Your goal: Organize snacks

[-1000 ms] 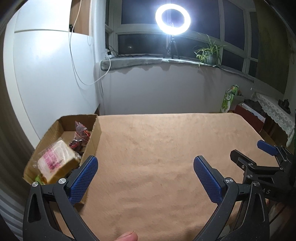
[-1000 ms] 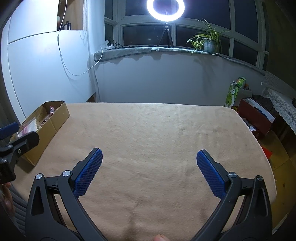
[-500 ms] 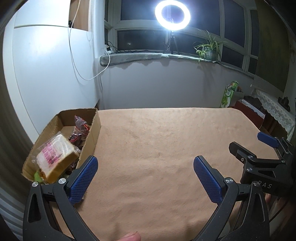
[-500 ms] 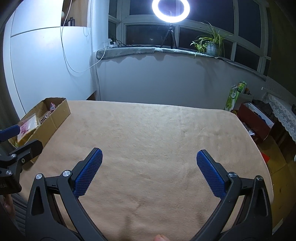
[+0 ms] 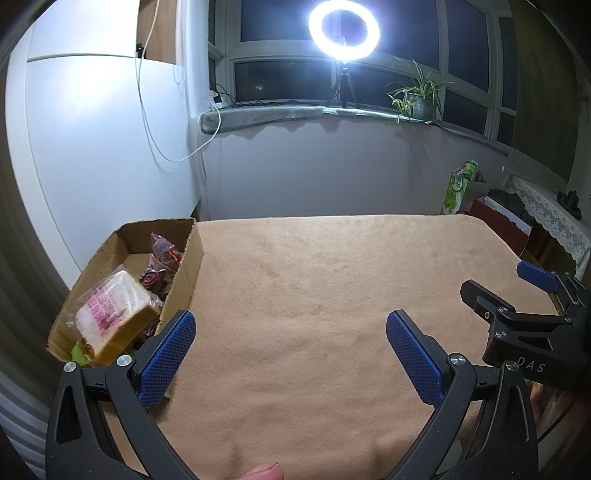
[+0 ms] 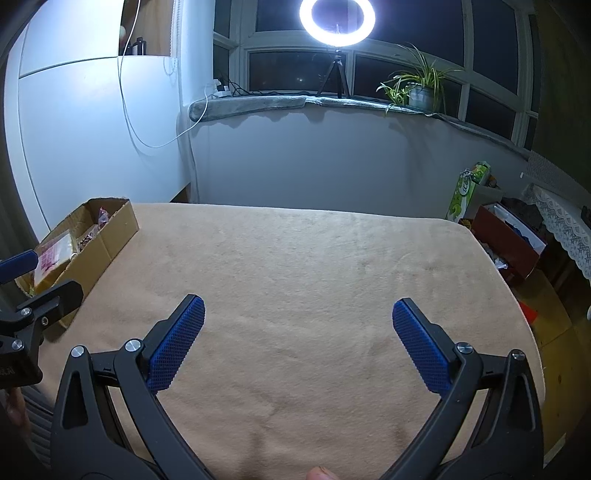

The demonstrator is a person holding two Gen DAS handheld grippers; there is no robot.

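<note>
A cardboard box [image 5: 190, 254] stands at the table's left edge; it also shows in the right wrist view [image 6: 110, 240]. In it lie a wrapped bread loaf with pink print [image 5: 114, 314] and dark red snack packets [image 5: 162, 258]. My left gripper [image 5: 291, 343] is open and empty, low over the tan tablecloth [image 5: 314, 295], its left finger beside the box's near right corner. My right gripper [image 6: 299, 332] is open and empty over the cloth's middle; it also shows at the right of the left wrist view [image 5: 532, 295].
A ring light [image 5: 343, 29] on a tripod and a potted plant [image 5: 417, 99] stand on the windowsill. A green carton [image 6: 469, 188] and a red box [image 6: 509, 240] sit off the table's right side. A white cabinet [image 5: 92, 147] stands left.
Both grippers have tilted down and drawn back slightly, so the box and table sit lower in view. Both stay open and empty.
</note>
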